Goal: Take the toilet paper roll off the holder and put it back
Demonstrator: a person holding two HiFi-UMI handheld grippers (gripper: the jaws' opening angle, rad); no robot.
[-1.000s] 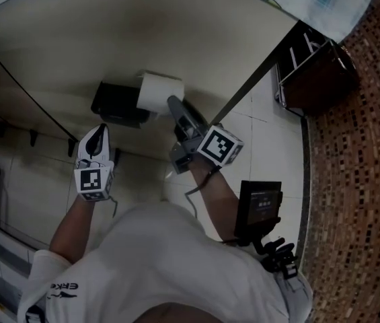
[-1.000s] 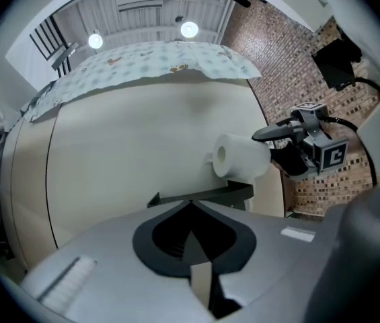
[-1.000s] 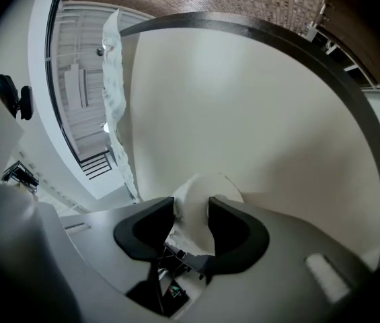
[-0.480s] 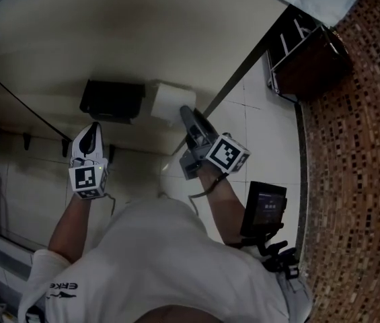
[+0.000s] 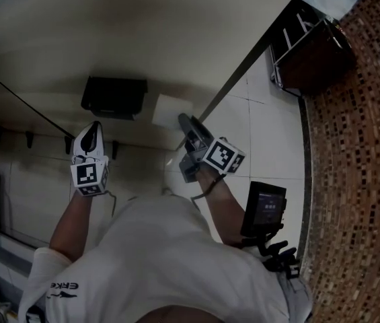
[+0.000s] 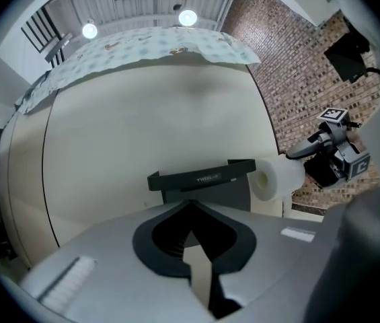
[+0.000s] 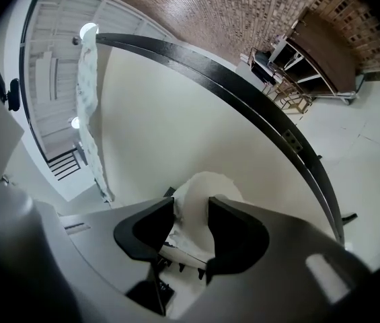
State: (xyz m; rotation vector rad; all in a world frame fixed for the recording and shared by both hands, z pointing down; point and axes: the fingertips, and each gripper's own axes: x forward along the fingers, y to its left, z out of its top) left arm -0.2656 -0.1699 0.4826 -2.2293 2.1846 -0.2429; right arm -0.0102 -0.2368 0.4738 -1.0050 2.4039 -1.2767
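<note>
While I stand facing a cream wall point(image 5: 176, 32), the camera on my head looks steeply down on my white shirt point(image 5: 163, 261) and both outstretched arms. Each hand carries a pair of tongs. The right tongs point(image 5: 184, 121) have their jaws partway apart and clamped on the toilet paper roll point(image 5: 167, 110). Their own view shows both dark pads pressing into the soft white paper, which is dented between them. That roll hangs in the air just beside the right end of the holder point(image 5: 114, 97), a flat black bracket fixed to the wall. It is off the holder, with a thin gap showing between them from above. The left tongs point(image 5: 94, 129) are squeezed fully together with nothing between the jaws. They hover below the holder's left end, apart from it. A dark rail point(image 5: 243, 79) slants across the wall to the right of the roll. Beyond it lie pale floor tiles point(image 5: 270, 140), a brick-patterned surface point(image 5: 358, 147) and a dark-topped cart point(image 5: 314, 66).
</note>
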